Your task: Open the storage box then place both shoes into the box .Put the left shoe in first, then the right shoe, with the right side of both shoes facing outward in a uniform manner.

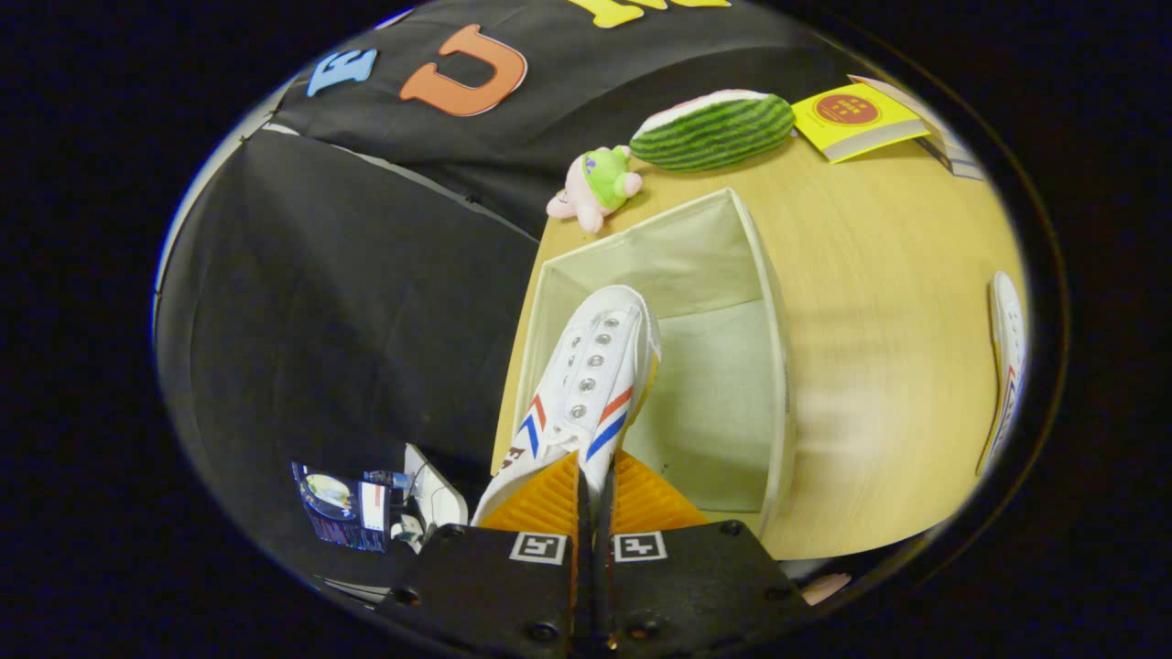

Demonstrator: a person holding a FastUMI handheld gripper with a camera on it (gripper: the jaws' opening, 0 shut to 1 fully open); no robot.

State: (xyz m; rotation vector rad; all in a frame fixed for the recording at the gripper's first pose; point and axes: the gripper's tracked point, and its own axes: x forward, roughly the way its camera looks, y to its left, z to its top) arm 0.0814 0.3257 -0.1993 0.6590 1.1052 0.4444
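The gripper (591, 494), with its two ribbed orange fingers (549, 502) nearly closed together, clamped the heel end of a white canvas lace-up shoe with red and blue chevron stripes (591, 380). Both fingers pressed on the shoe's collar, one on each side, leaving only a thin gap between them. The shoe pointed away from the gripper, toe forward and raised, and hung over the open top of a pale cream fabric storage box (723, 384). Its toe was above the box's interior near the far wall, while its heel sat over the box's near left rim; whether the sole touched the rim could not be told. The box stood open on the light wooden worktop (879, 302), close to the worktop's left edge, and its inside showed bare cloth.

Beyond the box, near the worktop's far edge, lay a small pink plush toy with a green front (595, 188), and just beside it a green striped plush shaped like a watermelon slice (714, 130). Further along the far edge rested a yellow book with a red round mark (853, 119), lying on other pale books. Well apart from the box, at the worktop's right edge, lay a second white canvas shoe with red and blue stripes (1005, 366).
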